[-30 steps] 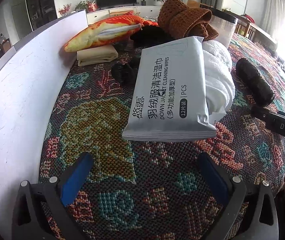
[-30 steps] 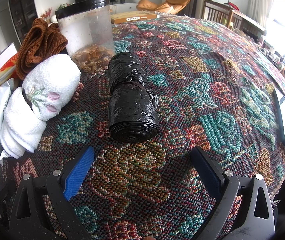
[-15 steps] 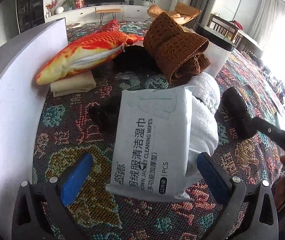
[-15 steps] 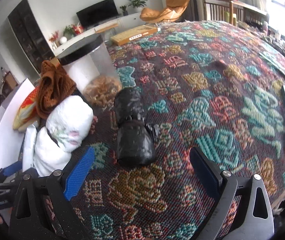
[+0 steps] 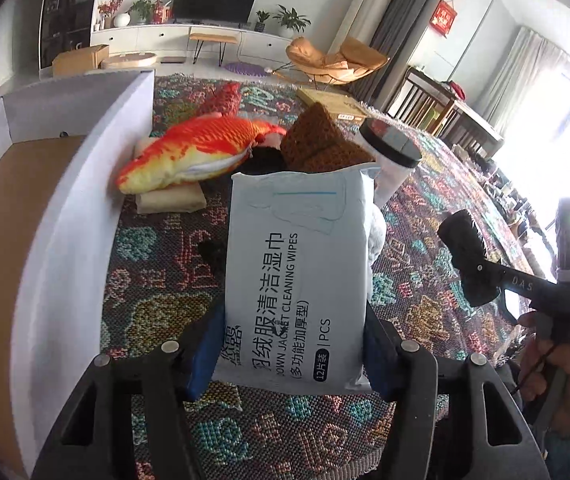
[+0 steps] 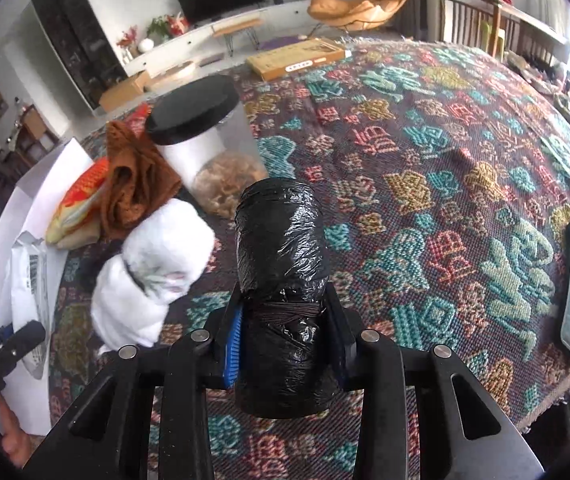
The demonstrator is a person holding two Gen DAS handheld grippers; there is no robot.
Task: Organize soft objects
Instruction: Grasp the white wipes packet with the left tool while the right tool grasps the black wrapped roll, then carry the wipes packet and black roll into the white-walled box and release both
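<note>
Both tongs pitched down over counter, closing: left tongs [image 5: 291, 354] pinch wipes pack [image 5: 297, 276], right tongs [image 6: 285, 340] clamp black bag roll [image 6: 283, 292]. Pack hides towels behind.

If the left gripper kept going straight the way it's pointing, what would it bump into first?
Probably the brown knitted cloth. The left gripper, its jaws closing on the wipes pack, points past that pack toward the pile behind it, with the orange fish pillow to one side. Depth is hard to judge, so the pack might touch the white towel sooner.
</note>
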